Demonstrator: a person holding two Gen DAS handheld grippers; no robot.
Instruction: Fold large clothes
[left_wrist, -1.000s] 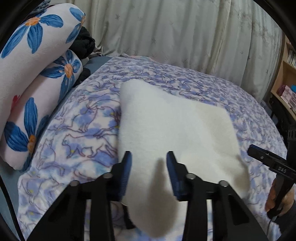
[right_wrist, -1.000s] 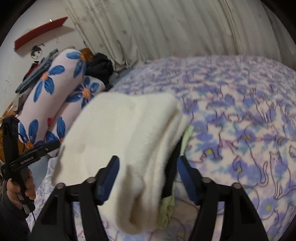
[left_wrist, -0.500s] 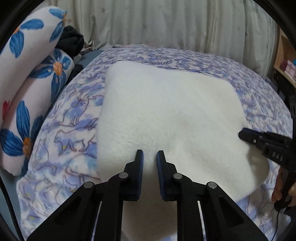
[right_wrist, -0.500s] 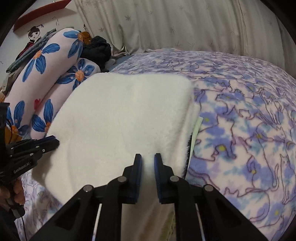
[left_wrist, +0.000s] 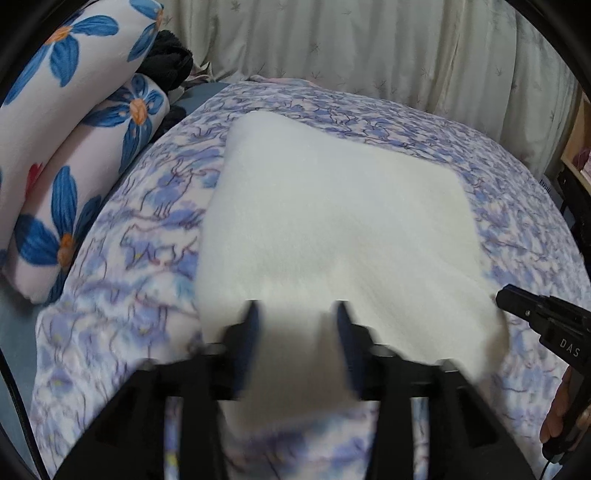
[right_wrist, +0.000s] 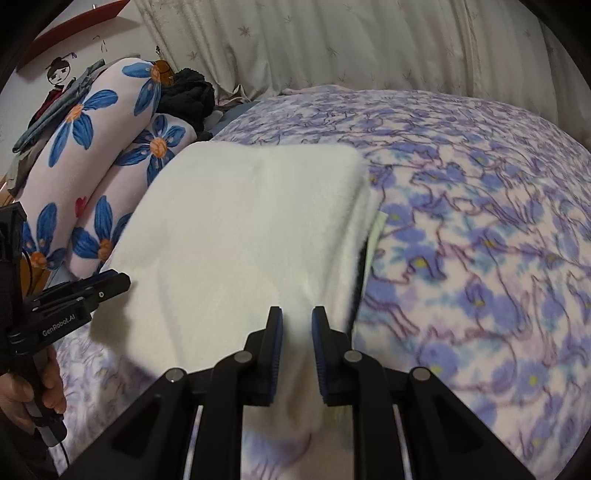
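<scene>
Cat-print bed (left_wrist: 122, 236): folded cream fleece garment (left_wrist: 332, 229) could unfold at 6 o'clock; left gripper (left_wrist: 295, 325) just opened, right gripper (right_wrist: 297, 325) clamps its edge.

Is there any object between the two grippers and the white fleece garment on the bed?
Nothing visible is in the way. The white fleece garment lies directly between the fingers of the left gripper, whose jaws have just been opening, and of the right gripper, almost closed on its edge.
</scene>
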